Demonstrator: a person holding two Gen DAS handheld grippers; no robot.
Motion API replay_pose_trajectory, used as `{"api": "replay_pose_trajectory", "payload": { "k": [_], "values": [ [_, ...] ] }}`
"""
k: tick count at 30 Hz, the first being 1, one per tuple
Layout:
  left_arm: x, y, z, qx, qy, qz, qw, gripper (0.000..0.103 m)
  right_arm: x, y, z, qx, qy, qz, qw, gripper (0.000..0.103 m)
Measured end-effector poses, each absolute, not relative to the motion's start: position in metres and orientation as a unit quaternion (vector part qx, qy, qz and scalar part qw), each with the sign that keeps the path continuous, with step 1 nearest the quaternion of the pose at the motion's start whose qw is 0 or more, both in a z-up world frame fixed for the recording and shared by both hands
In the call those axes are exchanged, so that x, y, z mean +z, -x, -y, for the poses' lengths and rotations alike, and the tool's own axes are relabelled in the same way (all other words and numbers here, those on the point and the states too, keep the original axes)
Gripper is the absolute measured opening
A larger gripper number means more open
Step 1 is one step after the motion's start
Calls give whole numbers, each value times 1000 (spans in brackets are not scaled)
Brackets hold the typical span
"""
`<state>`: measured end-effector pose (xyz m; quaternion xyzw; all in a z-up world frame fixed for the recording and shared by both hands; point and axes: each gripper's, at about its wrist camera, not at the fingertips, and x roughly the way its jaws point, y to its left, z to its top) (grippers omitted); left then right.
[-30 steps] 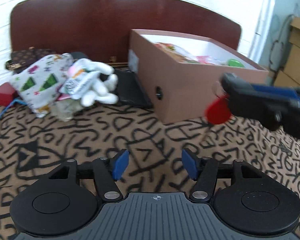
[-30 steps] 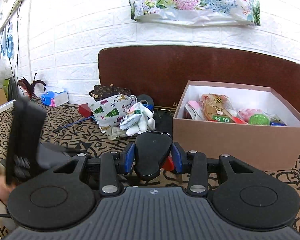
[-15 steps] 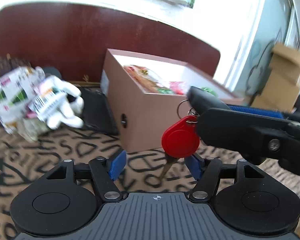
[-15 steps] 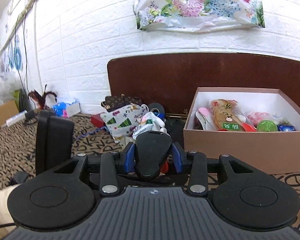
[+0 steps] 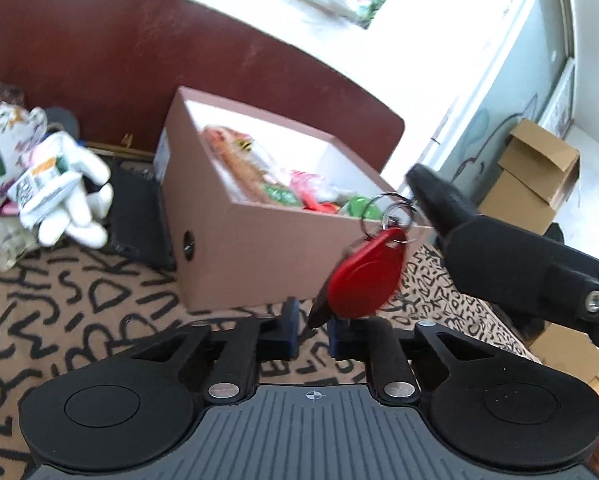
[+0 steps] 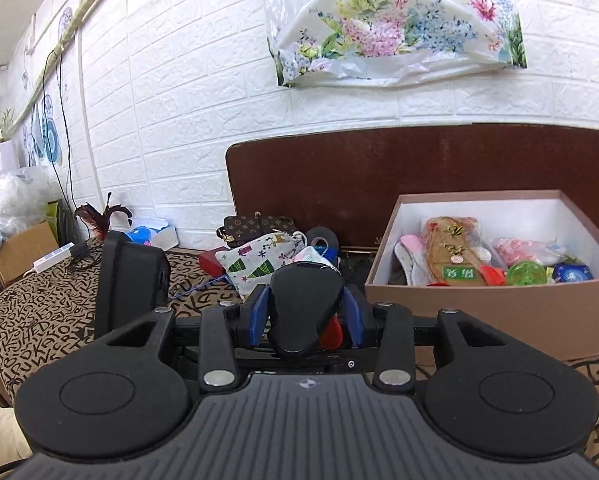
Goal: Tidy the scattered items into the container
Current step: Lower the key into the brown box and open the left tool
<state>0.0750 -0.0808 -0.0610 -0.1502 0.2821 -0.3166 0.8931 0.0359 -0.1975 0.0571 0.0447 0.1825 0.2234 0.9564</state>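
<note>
Red key fob (image 5: 365, 276), light and dangling at centre-right; our right gripper (image 6: 305, 314) clamps its black key head, left gripper (image 5: 311, 330) nearly closed, empty.

Both wrist views face the open brown cardboard box (image 5: 255, 248) (image 6: 499, 308): left close at 12 o'clock, right farther at 2 o'clock.

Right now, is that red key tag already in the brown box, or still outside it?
Outside. The red key tag dangles from the right gripper, in front of the brown box and above the patterned cover.
</note>
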Motion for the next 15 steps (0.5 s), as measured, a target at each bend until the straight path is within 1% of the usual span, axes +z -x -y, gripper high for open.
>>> {"api": "replay_pose_trajectory", "payload": {
  "k": [4, 15],
  "values": [
    [-48, -74, 88, -312, 135, -269, 901, 5, 64, -35, 203, 215, -32, -174, 960, 44],
    [-1, -95, 103, -299, 106, -240, 918, 4, 86, -44, 225, 185, 18, -142, 972, 44]
  ]
}}
